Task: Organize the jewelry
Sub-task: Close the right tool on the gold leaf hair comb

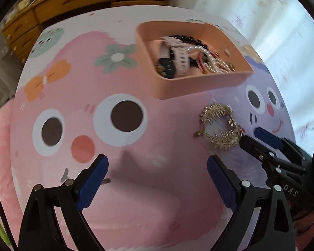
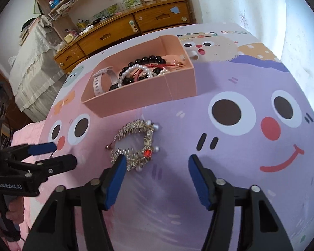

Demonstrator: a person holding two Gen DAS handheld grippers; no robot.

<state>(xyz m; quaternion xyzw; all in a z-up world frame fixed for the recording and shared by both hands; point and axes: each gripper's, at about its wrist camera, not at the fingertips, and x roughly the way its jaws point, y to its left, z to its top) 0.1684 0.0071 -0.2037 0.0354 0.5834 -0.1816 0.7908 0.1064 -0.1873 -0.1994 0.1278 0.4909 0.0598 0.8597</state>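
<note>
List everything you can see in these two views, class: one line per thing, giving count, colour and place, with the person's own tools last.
Tiara comb: one, gold with pearls and a red stone, lying on the table in front of the box.
Box: one, pink, open, on the table beyond the tiara comb.
Watch: one, pale pink strap, inside the box at its left end.
Bead bracelets: several, black and pearl white, piled in the box.
Table cover: one, pink and lilac cartoon faces, under everything.
Wooden drawers: several, brown, behind the table.
Left gripper: one, black with blue pads, open, empty.
Right gripper: one, black with blue pads, open around nothing, just short of the tiara comb.
</note>
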